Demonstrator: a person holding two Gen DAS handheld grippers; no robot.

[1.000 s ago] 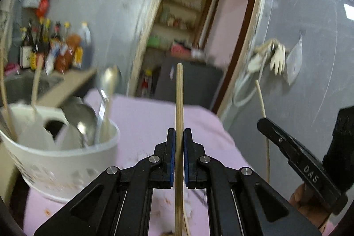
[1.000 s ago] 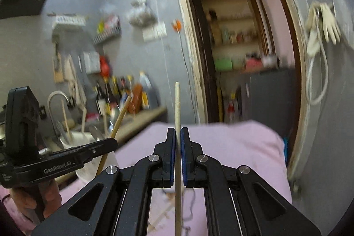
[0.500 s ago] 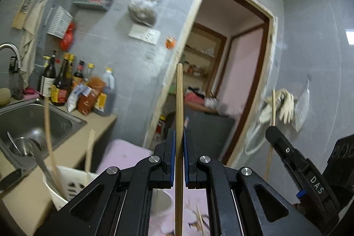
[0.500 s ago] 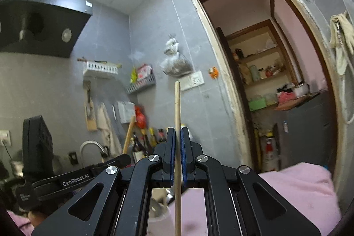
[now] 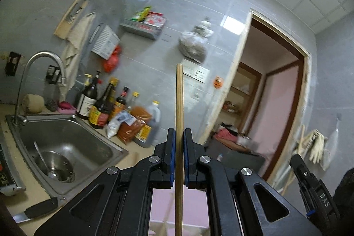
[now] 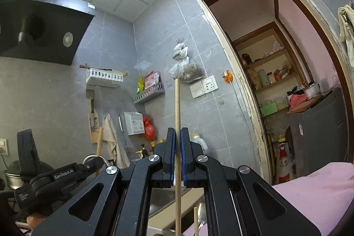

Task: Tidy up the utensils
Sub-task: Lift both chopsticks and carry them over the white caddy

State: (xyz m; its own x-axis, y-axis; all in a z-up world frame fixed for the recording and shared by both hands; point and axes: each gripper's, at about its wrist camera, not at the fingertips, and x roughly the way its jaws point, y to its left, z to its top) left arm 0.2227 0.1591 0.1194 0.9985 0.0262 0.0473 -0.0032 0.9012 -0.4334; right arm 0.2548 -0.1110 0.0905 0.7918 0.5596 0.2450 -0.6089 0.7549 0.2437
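Note:
My left gripper (image 5: 179, 138) is shut on a wooden chopstick (image 5: 179, 103) that stands upright between its blue pads. My right gripper (image 6: 177, 138) is shut on a second, paler wooden chopstick (image 6: 177, 107), also upright. Both grippers are tilted up toward the kitchen wall. The right gripper shows at the lower right of the left wrist view (image 5: 314, 185); the left gripper shows at the lower left of the right wrist view (image 6: 66, 171). The white utensil holder is out of view; a stick tip and a spoon (image 6: 198, 213) peek up at the bottom of the right wrist view.
A steel sink (image 5: 66, 147) with a bowl and a tap lies to the left, with sauce bottles (image 5: 104, 107) behind it. A knife (image 5: 35, 210) lies on the counter. The pink cloth (image 6: 309, 191) covers the table. A doorway (image 6: 287, 92) opens at the right.
Both grippers have tilted and risen with their chopsticks. The white utensil holder and pink table have dropped out of view; the wall, sink and ceiling now fill the frames.

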